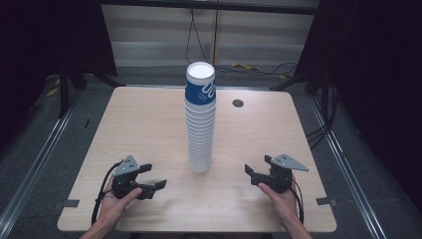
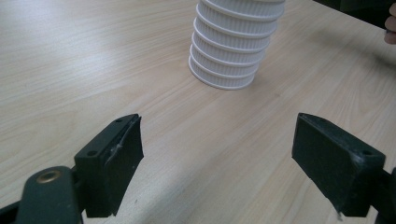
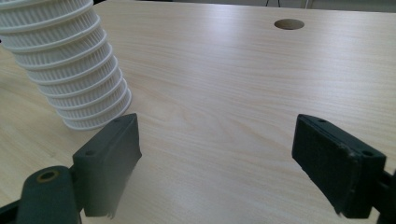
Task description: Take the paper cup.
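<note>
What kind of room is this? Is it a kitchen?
Probably not a kitchen; more likely a recording or lab workspace. A bare wooden table stands between dark curtains, cables trail on the floor, and one stack of paper cups waits.

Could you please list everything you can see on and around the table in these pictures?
Stack of cups: one tall stack, white with a blue top cup, upright at the table's middle.
Table: one, light wood.
Cable hole: one, dark, round, in the tabletop right of the stack.
Floor cables: several, black and yellow, behind the table.
Left gripper: one, black, open, near edge left of the stack.
Right gripper: one, black, open, near edge right of the stack.
</note>
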Demonstrator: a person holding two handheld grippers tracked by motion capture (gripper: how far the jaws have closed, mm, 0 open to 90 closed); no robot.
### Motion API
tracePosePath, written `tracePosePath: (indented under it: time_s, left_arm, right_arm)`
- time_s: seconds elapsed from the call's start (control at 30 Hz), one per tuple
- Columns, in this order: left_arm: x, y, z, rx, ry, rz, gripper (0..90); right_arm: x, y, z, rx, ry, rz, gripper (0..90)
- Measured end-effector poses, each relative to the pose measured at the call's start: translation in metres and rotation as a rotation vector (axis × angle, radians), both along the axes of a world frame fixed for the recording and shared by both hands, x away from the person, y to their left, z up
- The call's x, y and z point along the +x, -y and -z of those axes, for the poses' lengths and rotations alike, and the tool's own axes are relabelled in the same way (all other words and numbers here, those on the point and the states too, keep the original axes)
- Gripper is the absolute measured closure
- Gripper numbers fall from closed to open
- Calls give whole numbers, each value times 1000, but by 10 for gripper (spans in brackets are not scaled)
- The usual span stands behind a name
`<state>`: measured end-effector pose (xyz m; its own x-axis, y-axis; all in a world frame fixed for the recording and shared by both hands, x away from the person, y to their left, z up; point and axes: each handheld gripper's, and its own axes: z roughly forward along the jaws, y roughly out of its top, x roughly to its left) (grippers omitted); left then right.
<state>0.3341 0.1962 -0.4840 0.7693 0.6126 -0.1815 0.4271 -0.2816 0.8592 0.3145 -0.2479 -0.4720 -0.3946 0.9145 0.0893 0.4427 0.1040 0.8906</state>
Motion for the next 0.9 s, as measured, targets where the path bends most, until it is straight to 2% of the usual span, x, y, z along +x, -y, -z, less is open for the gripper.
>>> tracePosePath:
  time_s: [0.1,0.23,0.37,0.47,0.5,0.73,0.9]
  left_arm:
    - [0,0,0,-2,3,-7,163]
    - [0,0,0,-3,3,0,161]
    - [1,1,1,-1,-4,1,160]
    - [1,1,1,-6,-7,3,160]
    - [2,2,1,-6,-6,4,160]
    - [4,2,2,5,-8,-2,161]
    - [3,1,1,2,-3,-5,161]
  right_arm:
    - [0,0,0,9,-7,-6,152]
    - [0,2,-3,-2,-16,-7,157]
    - [1,5,-8,23,-28,-6,164]
    - [1,4,-9,18,-28,-12,164]
    - [1,3,-10,11,-33,-33,178]
    - [2,0,-18,30,-19,-85,198]
    - [6,1,-32,36,-9,-131,176]
